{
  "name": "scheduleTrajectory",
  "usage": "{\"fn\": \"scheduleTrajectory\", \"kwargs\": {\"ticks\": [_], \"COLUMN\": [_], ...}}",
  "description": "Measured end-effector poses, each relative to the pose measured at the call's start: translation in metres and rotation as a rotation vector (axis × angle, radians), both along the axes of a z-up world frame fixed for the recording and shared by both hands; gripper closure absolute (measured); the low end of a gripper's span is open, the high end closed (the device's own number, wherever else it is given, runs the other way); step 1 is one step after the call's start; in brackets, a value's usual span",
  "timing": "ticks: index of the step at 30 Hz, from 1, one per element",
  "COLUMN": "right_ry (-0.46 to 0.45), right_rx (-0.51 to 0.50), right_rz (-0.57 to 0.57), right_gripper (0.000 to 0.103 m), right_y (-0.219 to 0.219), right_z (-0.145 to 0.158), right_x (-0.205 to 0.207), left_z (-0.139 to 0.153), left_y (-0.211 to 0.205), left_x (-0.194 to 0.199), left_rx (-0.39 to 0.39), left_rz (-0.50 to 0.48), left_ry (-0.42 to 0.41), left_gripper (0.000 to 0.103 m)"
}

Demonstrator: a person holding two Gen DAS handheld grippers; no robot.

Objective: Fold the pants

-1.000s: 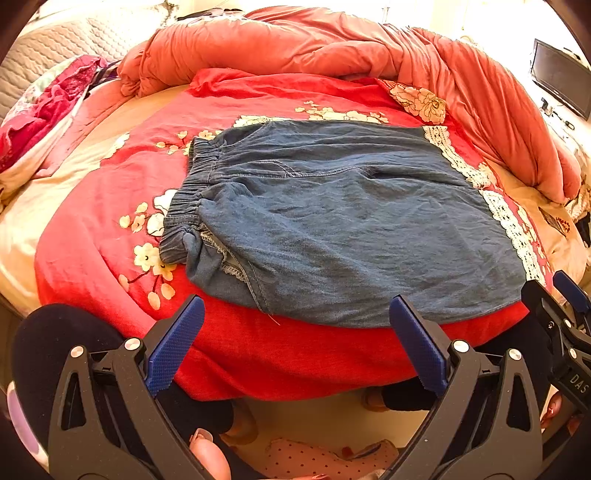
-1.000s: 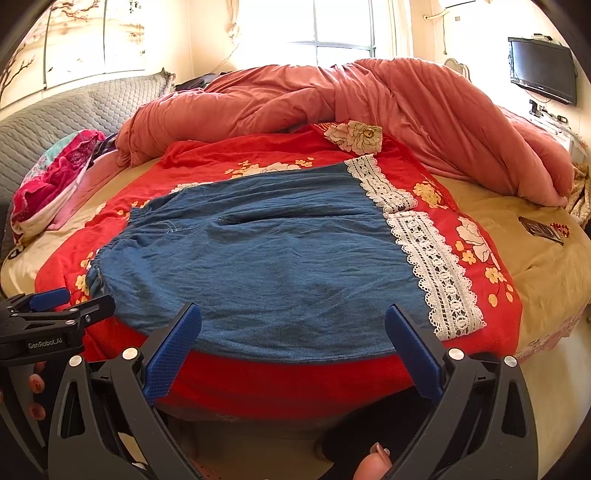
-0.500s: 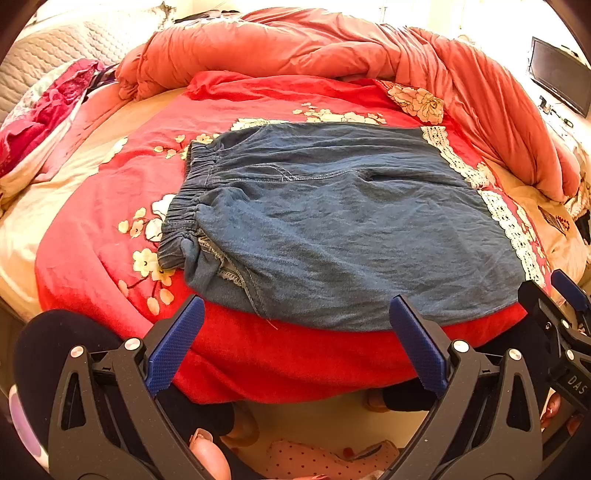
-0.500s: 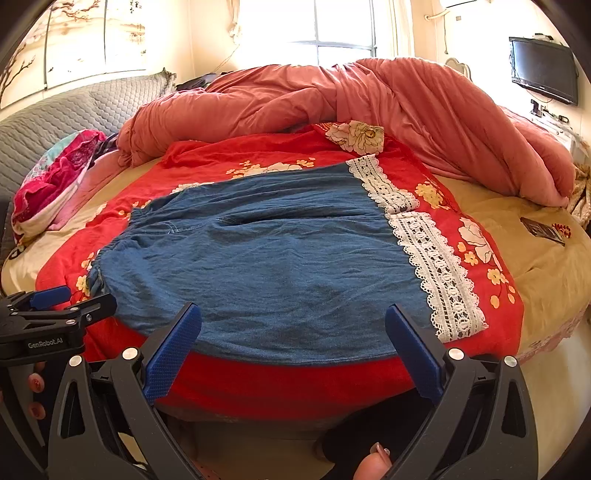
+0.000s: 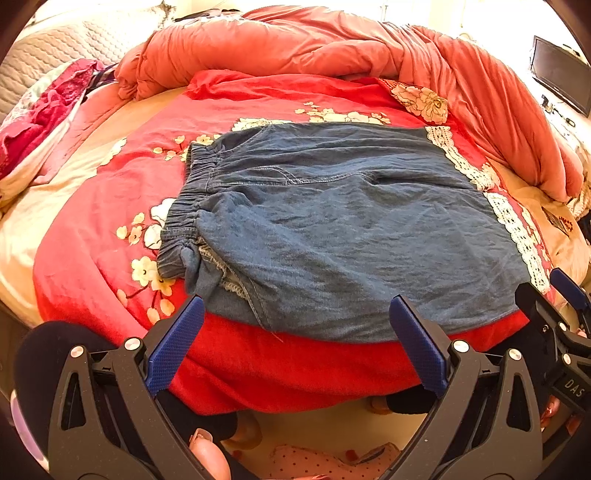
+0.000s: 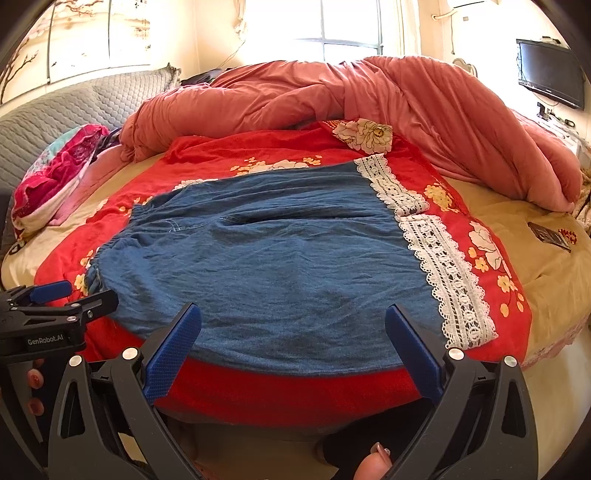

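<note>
Both grippers, left [image 5: 295,332] and right [image 6: 293,332], stay wide open, empty, nearer the pants [image 5: 351,229].

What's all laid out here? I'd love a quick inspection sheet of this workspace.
Surface: bed, red floral blanket spread on it.
Job's things: denim pants lying flat, elastic waistband left, white lace hems right.
Clutter: pink quilt heaped behind; pink bundle far left; small dark item right.
Grippers: left gripper and right gripper open, empty.
Cables: nothing seen.
Surroundings: window, wall TV.
</note>
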State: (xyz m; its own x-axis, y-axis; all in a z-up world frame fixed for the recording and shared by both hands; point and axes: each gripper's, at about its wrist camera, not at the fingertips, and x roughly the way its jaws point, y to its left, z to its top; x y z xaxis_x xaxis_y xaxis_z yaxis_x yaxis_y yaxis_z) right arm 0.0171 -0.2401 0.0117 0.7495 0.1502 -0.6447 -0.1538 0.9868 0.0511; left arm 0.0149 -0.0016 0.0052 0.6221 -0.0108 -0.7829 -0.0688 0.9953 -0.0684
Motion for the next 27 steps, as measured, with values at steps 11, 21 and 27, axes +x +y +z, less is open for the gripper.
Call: {"fn": "scheduleTrajectory", "kwargs": {"ticks": [11, 21, 27], "right_ry": [0.029, 0.099, 0.042], "right_rx": [-0.028, 0.076, 0.031], "right_rz": [0.047, 0.162, 0.272], "right_gripper": [0.004, 0.004, 0.004], "right_y": [0.012, 0.023, 0.045], "right_z": [-0.005, 0.008, 0.026], "right_x": [0.043, 0.108, 0.145], "left_z": [0.006, 0.012, 0.022], "left_y": [0.015, 0.042, 0.071], "left_x": [0.036, 0.101, 0.139], "left_rx": [-0.008, -0.011, -0.005], "left_rz": [-0.013, -0.027, 0.021], "left_ry": [-0.015, 0.047, 0.032], "left_gripper": [0.009, 0.009, 0.009]}}
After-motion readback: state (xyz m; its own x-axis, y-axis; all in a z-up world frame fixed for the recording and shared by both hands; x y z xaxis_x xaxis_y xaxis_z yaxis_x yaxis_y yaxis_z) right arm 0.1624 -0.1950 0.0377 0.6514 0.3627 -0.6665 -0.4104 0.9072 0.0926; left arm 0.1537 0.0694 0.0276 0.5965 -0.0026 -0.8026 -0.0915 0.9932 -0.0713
